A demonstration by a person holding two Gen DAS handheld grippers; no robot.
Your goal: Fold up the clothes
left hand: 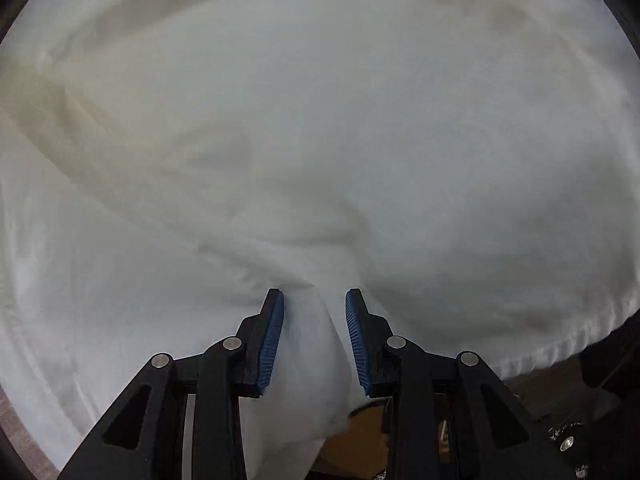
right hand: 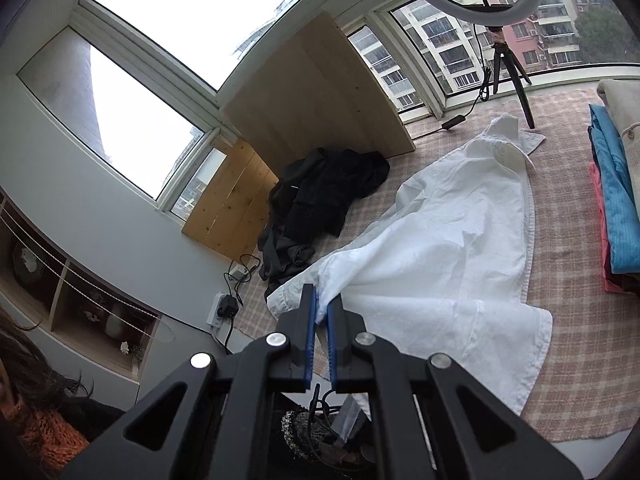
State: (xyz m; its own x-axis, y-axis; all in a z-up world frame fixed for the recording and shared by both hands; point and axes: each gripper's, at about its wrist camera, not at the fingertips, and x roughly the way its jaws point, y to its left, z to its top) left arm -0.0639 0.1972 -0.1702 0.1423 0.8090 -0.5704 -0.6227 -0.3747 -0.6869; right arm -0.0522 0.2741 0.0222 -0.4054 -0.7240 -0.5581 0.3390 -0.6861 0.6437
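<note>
The white cotton shirt lies spread on the checked pink mat, light, limp, best taken by hems and corners. The right gripper pinches its near hem; the left gripper, jaws spread, straddles a loose fold. Beside the shirt, a heap of dark clothes, a black tripod and a stack of folded clothes crowd the mat.

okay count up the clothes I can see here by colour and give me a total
White: 1, the white shirt
Black: 1, the dark heap
Blue: 1, folded in the stack
Pink: 1, folded
Cream: 1, folded
Total: 5
</note>
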